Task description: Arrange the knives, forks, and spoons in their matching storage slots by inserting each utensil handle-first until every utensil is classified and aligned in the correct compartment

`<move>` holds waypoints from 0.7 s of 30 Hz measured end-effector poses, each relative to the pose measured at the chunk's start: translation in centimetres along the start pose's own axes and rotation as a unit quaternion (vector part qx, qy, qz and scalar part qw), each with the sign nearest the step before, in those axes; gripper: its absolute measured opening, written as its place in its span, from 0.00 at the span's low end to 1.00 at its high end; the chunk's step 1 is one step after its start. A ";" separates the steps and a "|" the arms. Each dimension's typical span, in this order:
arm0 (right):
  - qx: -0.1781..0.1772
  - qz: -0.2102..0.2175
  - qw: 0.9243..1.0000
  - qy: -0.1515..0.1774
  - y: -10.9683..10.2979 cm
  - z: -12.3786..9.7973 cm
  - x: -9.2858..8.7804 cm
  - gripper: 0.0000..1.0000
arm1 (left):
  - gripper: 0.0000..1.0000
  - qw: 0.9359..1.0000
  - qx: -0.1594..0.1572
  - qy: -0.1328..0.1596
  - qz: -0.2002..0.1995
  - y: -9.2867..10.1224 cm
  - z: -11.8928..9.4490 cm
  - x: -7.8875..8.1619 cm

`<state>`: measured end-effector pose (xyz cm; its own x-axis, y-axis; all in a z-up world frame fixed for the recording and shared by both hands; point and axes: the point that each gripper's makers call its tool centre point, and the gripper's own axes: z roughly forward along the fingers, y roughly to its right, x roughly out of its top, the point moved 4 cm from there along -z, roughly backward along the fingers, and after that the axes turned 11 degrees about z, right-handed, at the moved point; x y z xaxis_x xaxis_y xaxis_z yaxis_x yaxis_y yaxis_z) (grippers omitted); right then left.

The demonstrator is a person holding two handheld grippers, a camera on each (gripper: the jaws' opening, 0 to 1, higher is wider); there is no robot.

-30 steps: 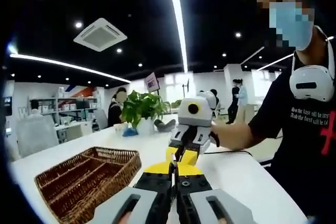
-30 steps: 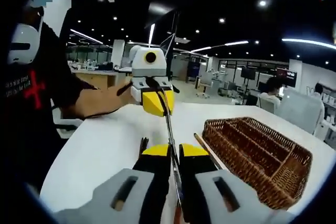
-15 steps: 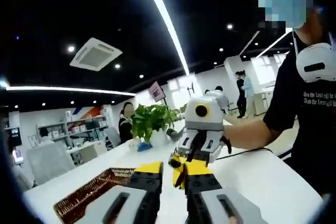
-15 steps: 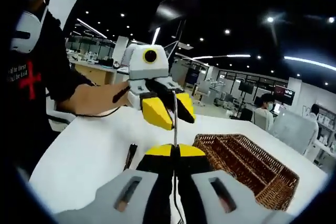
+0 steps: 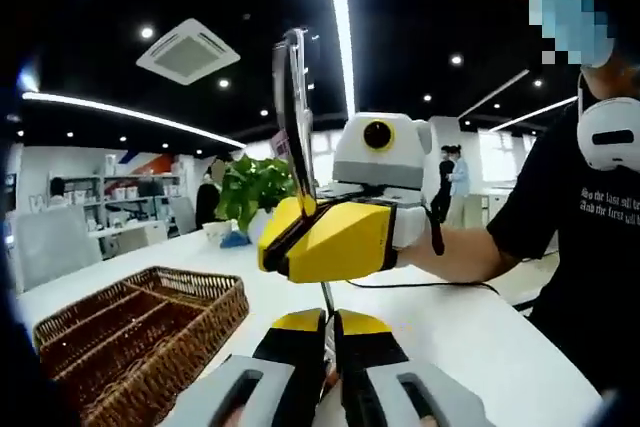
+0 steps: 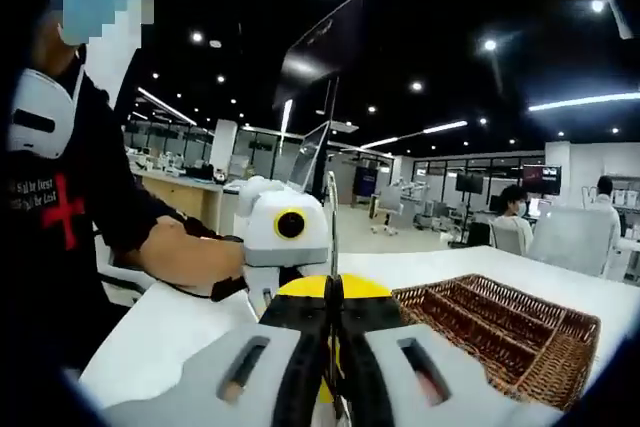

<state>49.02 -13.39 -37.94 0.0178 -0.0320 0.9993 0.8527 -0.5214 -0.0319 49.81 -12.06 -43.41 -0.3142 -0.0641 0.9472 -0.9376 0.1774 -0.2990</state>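
In the left gripper view, your left gripper (image 5: pixel 328 319) has its jaws drawn nearly together at the bottom, with a thin metal shaft running down into the narrow gap between them; whether they actually pinch it you cannot tell from here. Just above and ahead of those jaws sits your right gripper (image 5: pixel 325 239), turned side-on, its yellow jaws clamped on the knife (image 5: pixel 293 117), whose blade stands almost upright above them. The basket (image 5: pixel 130 332) lies off to the left of the jaws on the table (image 5: pixel 470 332), its slots open, with no utensil showing in them. In the right gripper view, your right gripper (image 6: pixel 333 292) shows its jaws pressed together on the knife (image 6: pixel 331 217), which rises as a thin edge straight up from between them; the left gripper (image 6: pixel 285 237) is right behind, close against them, and the basket (image 6: pixel 505 332) is to the right. The knife looks stiff, light and smooth, so I would expect it to swivel or slip in a light pinch. Better to hold it on the flat of the blade near the handle, leaving the handle free to go into a slot first.
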 end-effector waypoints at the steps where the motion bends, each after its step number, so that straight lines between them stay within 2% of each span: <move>1: 0.002 0.015 1.000 0.007 0.1 -0.3 0.1 0.00 | 0.02 1.000 -0.004 -0.003 0.001 0.0 -0.4 0.0; 3: -0.002 0.018 1.000 0.013 0.6 -0.8 0.3 0.00 | 0.01 1.000 0.005 -0.009 0.014 -0.5 -1.3 -0.3; 7: -0.003 0.038 0.999 0.017 1.3 -1.7 0.3 0.02 | 0.01 1.000 0.014 -0.011 -0.001 -1.3 -3.1 -0.1; 9: -0.016 0.041 0.999 -0.002 1.9 -2.2 -0.3 0.02 | 0.00 1.000 0.029 -0.008 0.004 -1.9 -4.1 0.2; 10: -0.016 0.027 0.999 -0.016 2.1 -2.4 -0.8 0.01 | 0.00 0.999 0.045 0.005 -0.008 -2.6 -4.6 0.6; 11: -0.040 0.001 0.998 -0.041 2.8 -2.8 -1.6 0.00 | 0.00 0.999 0.052 0.009 -0.013 -3.0 -5.7 0.7; 12: -0.042 0.016 0.998 -0.048 2.9 -3.0 -2.1 0.00 | 0.00 0.999 0.052 0.012 -0.010 -3.1 -6.3 0.9; 13: -0.035 0.019 0.999 -0.035 3.1 -3.0 -2.0 0.00 | 0.00 0.998 0.063 0.008 -0.004 -3.5 -6.8 0.8; 16: -0.035 0.021 0.999 -0.030 3.1 -2.9 -1.7 0.00 | 0.00 0.998 0.060 0.000 -0.010 -3.3 -6.7 0.2; 17: -0.041 0.016 0.999 -0.021 3.4 -2.8 -1.4 0.00 | 0.00 0.999 0.047 -0.009 -0.007 -2.8 -6.2 -0.1; 19: -0.038 0.018 0.999 -0.018 3.3 -2.7 -1.4 0.00 | 0.00 0.998 0.048 -0.028 0.021 -2.5 -5.2 -0.8; 20: -0.033 0.019 0.999 -0.015 3.0 -2.6 -1.3 0.00 | 0.06 0.998 0.043 -0.033 0.020 -2.3 -4.7 -1.1; 21: -0.030 0.019 0.999 -0.013 2.9 -2.5 -1.3 0.00 | 0.21 0.998 0.041 -0.038 0.017 -2.0 -4.0 -1.4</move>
<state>50.12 -17.02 -39.33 0.0646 -0.0314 0.9974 0.8180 -0.5708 -0.0709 52.76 -8.45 -43.71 -0.3534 -0.1346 0.9257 -0.9343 0.0995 -0.3422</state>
